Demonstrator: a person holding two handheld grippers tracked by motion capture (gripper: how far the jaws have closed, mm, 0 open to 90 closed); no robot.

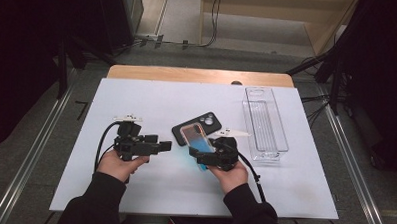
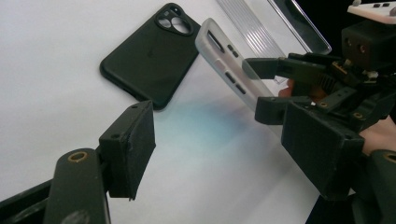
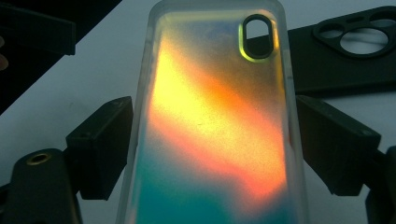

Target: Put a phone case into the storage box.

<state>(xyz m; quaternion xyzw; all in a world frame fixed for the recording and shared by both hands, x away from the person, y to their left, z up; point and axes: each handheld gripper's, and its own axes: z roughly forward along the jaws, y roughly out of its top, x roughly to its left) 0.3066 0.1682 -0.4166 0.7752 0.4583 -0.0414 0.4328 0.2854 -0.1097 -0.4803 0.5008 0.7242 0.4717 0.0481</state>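
While the high view shows the right tool (image 1: 201, 157) clamped on a see-through rainbow phone case (image 1: 197, 142) lifted near the desk's (image 1: 137, 95) middle, just beside the black case (image 1: 198, 127) and left of the clear tray (image 1: 265, 122) by the right edge, the left tool (image 1: 161, 146) waits wide and empty. From the left tool's view, the jaws pinch only the case's slim edges, so I judge it may twist. From the right tool's view, the glossy shell could slip down between them.
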